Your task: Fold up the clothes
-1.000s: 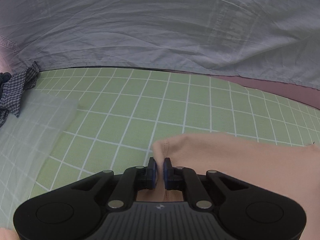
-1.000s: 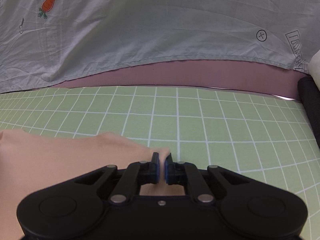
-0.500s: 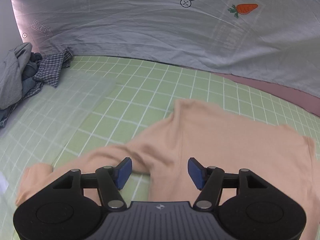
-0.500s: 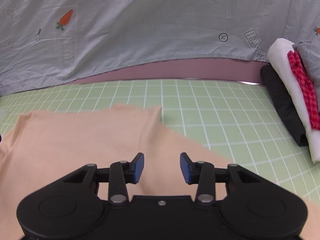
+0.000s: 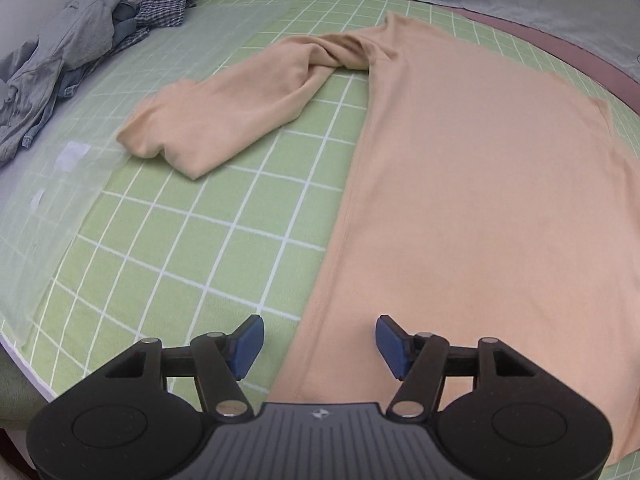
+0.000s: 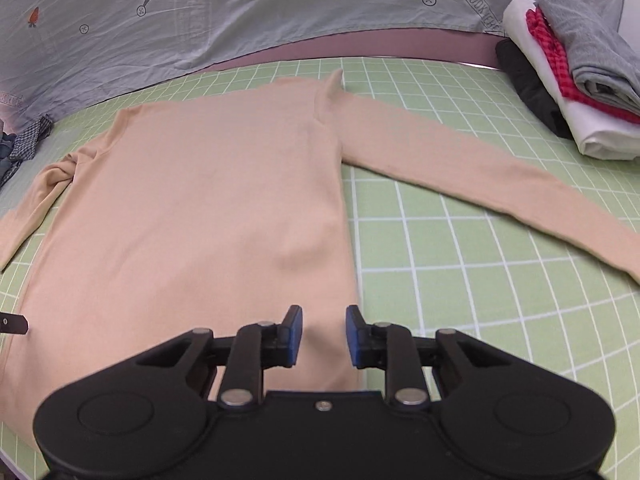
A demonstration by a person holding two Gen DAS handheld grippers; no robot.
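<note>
A: The left gripper (image 5: 319,342) hangs spread wide, holding nothing, over the near left side seam of the peach sweater (image 5: 460,184). The right gripper (image 6: 323,336) is also released, its jaws parted less widely, above the sweater's near right edge.

B: And the sweater itself?

A: It lies flat on the green grid mat (image 5: 208,256), hem toward the near edge, collar toward the far edge. The left sleeve (image 5: 224,108) is twisted at the shoulder and doubled over itself; the right sleeve (image 6: 472,168) runs out straight toward the mat's right edge.

B: So the next step is probably folding the sleeves in?

A: Likely. The twisted sleeve should be smoothed before it is laid across the body, or the crease gets locked in. Each pinch should take the cuff only, not the mat.

B: Anything nearby?

A: A loose pile of clothes (image 5: 68,48) sits at the far left corner, a folded stack (image 6: 568,80) at the far right, both well apart from the sweater.
</note>
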